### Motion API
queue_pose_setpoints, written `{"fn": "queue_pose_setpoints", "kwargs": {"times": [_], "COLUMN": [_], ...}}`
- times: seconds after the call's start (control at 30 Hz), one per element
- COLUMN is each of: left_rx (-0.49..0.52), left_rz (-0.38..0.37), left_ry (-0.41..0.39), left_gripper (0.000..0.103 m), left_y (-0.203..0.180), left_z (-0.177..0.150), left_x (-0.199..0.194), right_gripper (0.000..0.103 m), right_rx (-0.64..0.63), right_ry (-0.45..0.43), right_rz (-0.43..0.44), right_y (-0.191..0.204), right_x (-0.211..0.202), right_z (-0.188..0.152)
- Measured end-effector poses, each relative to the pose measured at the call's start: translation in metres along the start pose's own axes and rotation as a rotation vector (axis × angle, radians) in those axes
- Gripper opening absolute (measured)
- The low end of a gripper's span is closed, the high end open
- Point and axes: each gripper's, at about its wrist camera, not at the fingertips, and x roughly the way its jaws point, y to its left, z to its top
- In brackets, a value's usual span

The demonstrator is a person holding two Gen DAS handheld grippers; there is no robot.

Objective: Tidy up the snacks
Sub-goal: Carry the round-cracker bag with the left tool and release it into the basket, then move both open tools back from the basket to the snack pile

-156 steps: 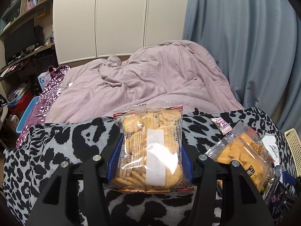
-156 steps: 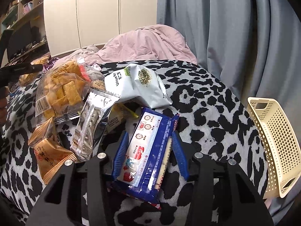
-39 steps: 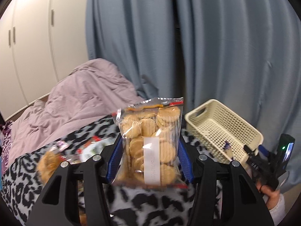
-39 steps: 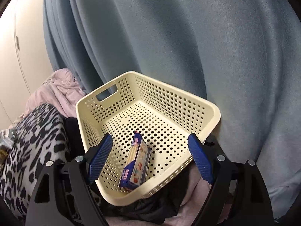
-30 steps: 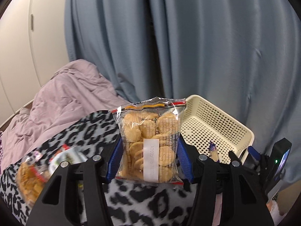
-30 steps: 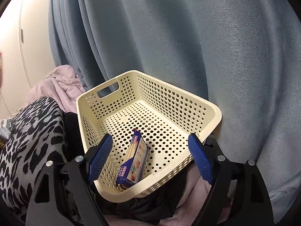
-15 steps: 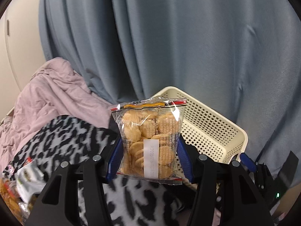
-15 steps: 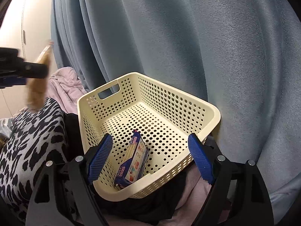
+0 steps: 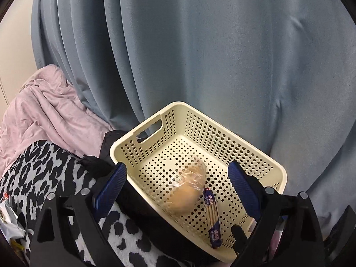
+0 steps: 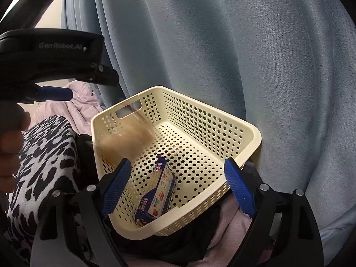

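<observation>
Cookie bag [image 9: 188, 189] is a motion-blurred tan smear inside the cream basket [image 9: 251, 153], clear of both pads; in the right wrist view we see it at about 10 o'clock in the basket, near the handle-side wall [image 10: 124, 138]. We can't tell whether it touches the basket floor.

Left hand-held gripper [image 9: 178, 189]: jaws have just been opening and now stand wide, nothing pressed between the blue pads [image 9: 111, 185]. It points down over the basket's near rim. In the right wrist view its black body shows at 10 o'clock above the basket, with a hand [image 10: 11, 146] at 9 o'clock.

Right hand-held gripper [image 10: 178, 187]: jaws spread wide, holding nothing, framing the basket's near corner.

Blue cracker pack [image 10: 156, 194] lies on the basket floor toward the near wall, tilted up at one end. In the left wrist view it sits at 5 o'clock from the cookie bag, just beside it.

Basket sits against the blue-grey curtain [image 9: 211, 55]. Leopard-print blanket [image 9: 44, 173] at 8 o'clock of it, pink duvet [image 9: 44, 111] at 10 o'clock. A few snack wrappers [image 9: 6, 218] show at the far left edge on the blanket.
</observation>
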Motion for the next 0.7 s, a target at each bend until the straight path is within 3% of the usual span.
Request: {"fn": "queue_pose_setpoints", "kwargs": {"times": [0.27,0.47,0.6,0.7], "left_rx": [-0.015,-0.112,-0.118,-0.072], "left_rz": [0.093,0.071,0.054,0.135], "left_ry": [0.022,0.088,0.037,-0.013], "left_gripper": [0.098,0.098,0.098,0.098], "left_y": [0.018,0.034,0.038,0.035], "left_z": [-0.009,-0.018,-0.022,-0.026], "left_x": [-0.013,-0.020,-0.035,-0.049], "right_gripper": [0.087,0.087,0.088,0.094], "right_rx": [0.012,0.007,0.001,-0.001], "right_ry": [0.008,0.014,0.008,-0.001], "right_rz": [0.003,0.015,0.017,0.025], "right_y": [-0.001,0.004,0.007,0.011], "right_x": [0.003,0.000,-0.003,-0.006], "right_z": [0.003,0.004,0.005,0.006]}}
